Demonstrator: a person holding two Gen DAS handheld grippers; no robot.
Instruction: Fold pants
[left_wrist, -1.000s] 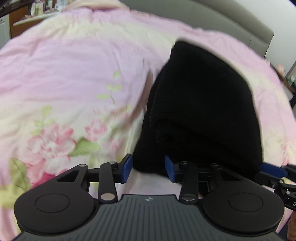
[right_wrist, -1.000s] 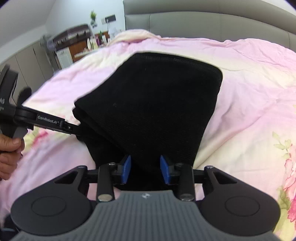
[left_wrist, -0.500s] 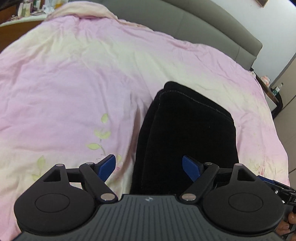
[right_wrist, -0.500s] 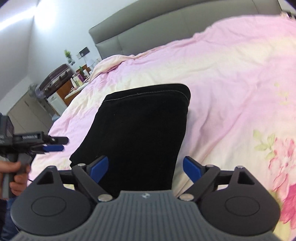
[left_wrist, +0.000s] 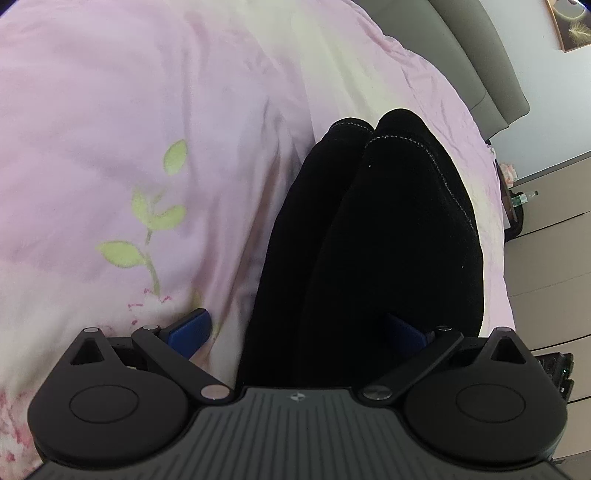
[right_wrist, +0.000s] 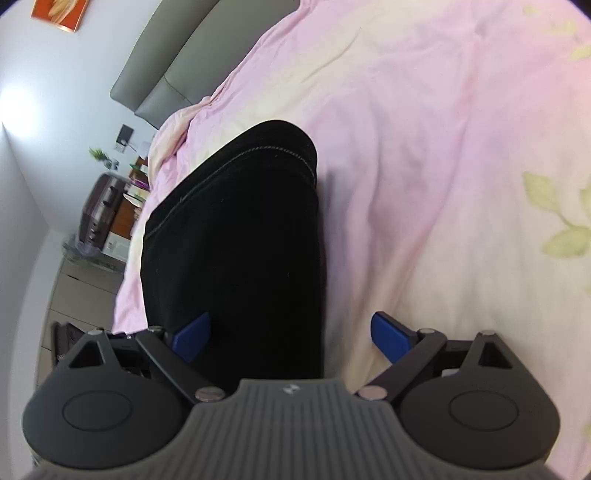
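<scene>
While both grippers' fingers (left_wrist: 192, 328) stand spread, empty: pants (left_wrist: 373, 243), black, soft, limp, folded on bed (left_wrist: 129, 110); grasp near doubled edges.

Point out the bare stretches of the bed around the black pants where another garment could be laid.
The pink duvet lies bare left of the folded black pants, up to the headboard. In the right wrist view it is bare right of the pants too. The strip toward the bed's right edge is narrow. It is crowded at the near end: left gripper and right gripper, jaws open.
</scene>
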